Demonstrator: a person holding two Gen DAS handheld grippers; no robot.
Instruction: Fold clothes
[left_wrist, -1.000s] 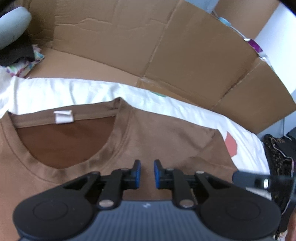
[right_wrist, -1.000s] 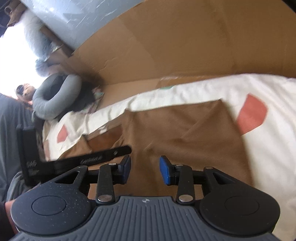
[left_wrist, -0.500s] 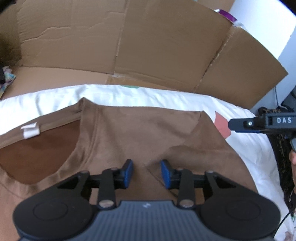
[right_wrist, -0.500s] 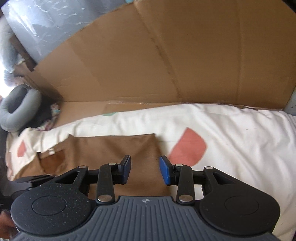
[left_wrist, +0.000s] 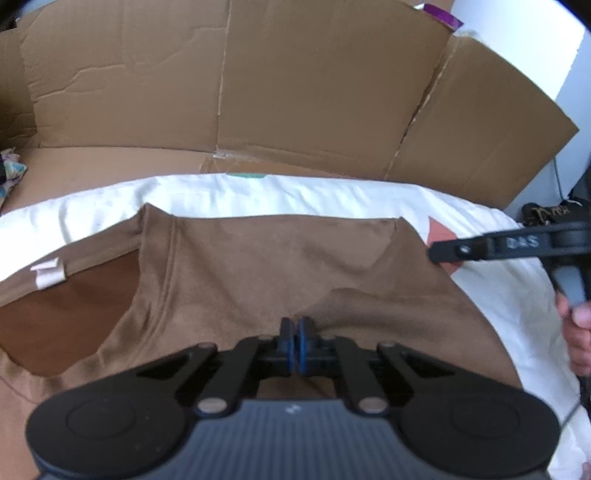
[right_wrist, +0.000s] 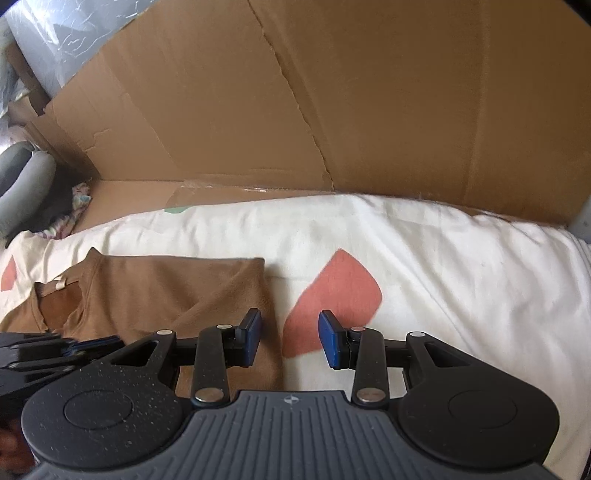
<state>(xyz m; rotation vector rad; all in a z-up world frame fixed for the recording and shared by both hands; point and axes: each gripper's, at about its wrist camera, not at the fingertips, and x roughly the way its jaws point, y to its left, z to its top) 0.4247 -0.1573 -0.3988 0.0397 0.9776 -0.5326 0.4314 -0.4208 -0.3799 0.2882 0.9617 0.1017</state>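
Note:
A brown T-shirt (left_wrist: 258, 266) lies flat on a white sheet (left_wrist: 258, 192), with its neck opening and white label (left_wrist: 48, 275) at the left. My left gripper (left_wrist: 295, 343) sits low on the shirt's shoulder area, where a sleeve fold ridge runs up to its fingertips. Its blue pads are pressed together and seem to pinch that fabric. In the right wrist view the shirt (right_wrist: 166, 291) ends beside my right gripper (right_wrist: 290, 339). That gripper is open, one pad over the shirt's right edge and the other over a red patch (right_wrist: 332, 295), with nothing between them.
Flattened cardboard (left_wrist: 295, 92) stands as a wall behind the sheet (right_wrist: 443, 258). A grey pillow (right_wrist: 22, 177) and crumpled patterned cloth (right_wrist: 70, 218) lie at the far left. A hand (left_wrist: 580, 332) holds the right gripper's handle at the right edge. Dark clothing (left_wrist: 546, 214) lies beyond it.
The left gripper slid right from the collar to the sleeve fold, opened wider, then closed. The right gripper swung right and lower, from over the shirt to its right edge.

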